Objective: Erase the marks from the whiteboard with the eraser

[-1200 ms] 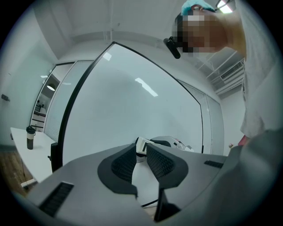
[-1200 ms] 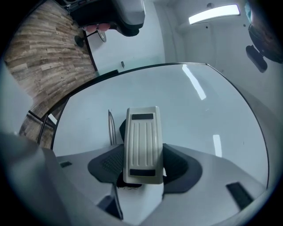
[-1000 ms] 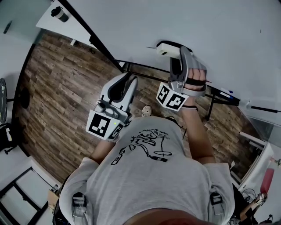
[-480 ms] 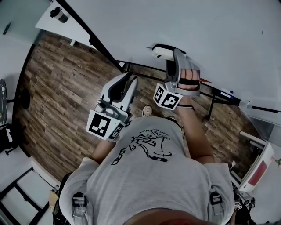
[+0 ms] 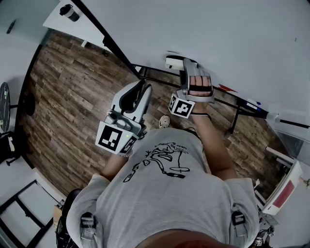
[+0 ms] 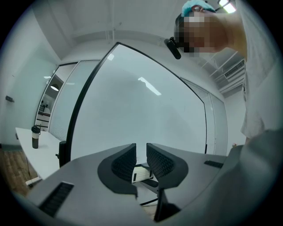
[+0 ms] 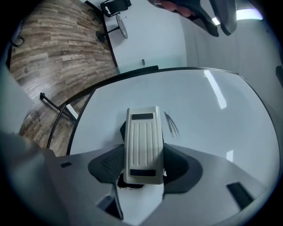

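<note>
The whiteboard (image 5: 227,34) stands in front of me, its surface filling the right gripper view (image 7: 203,106). My right gripper (image 5: 183,68) is shut on the white ribbed eraser (image 7: 142,143), which lies flat against the board; the eraser (image 5: 173,61) shows at the board's lower edge in the head view. A few thin dark marks (image 7: 171,123) sit just right of the eraser's far end. My left gripper (image 5: 144,89) hangs lower and left, away from the board, its jaws together with nothing between them (image 6: 141,161). The board (image 6: 141,106) and the distant eraser (image 6: 142,173) show beyond it.
The board's black stand bars (image 5: 160,76) run under it, with a tray of markers (image 5: 247,102) to the right. A dark cup (image 5: 69,12) stands on a white table at the far left. Wooden floor (image 5: 68,97) lies below. An office chair (image 7: 116,6) stands beyond the board.
My right gripper has slid the eraser leftward along the board's lower part. The left gripper has stayed where it was.
</note>
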Tool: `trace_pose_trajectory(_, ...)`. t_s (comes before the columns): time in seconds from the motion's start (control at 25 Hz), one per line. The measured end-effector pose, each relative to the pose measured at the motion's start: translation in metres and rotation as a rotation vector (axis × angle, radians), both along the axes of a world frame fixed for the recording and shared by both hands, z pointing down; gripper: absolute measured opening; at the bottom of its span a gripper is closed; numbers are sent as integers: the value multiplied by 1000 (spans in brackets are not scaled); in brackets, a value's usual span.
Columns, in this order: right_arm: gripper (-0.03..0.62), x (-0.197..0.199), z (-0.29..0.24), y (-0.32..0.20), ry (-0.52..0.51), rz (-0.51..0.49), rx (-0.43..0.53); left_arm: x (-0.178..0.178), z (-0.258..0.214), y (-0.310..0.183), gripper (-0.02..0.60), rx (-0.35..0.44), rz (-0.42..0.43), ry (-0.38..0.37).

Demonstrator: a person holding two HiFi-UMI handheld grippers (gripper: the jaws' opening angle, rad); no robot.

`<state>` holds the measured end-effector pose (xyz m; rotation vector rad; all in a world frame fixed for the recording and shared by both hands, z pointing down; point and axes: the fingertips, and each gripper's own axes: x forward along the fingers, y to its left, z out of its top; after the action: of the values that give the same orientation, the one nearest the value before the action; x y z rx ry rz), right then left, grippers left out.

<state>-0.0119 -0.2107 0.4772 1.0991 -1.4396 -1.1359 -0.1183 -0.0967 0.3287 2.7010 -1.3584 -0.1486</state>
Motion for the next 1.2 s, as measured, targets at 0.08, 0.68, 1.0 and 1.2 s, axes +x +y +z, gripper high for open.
trace_pose_trajectory(0.08, 256, -2, 13, 1, 9, -5, -32, -1, -1, 2, 82, 2, -5, 0)
trace_pose_trajectory(0.68, 259, -21, -69, 25, -126, -74, -17, -2, -4, 11, 82, 10, -9, 11)
trace_pose_trajectory(1.0, 259, -9, -126, 10, -163, -43, 82, -4, -3, 11, 81, 12, -15, 16)
trace_pose_trajectory(1.2, 259, -9, -122, 3, -153, -49, 90, -6, -3, 10, 82, 13, -16, 18)
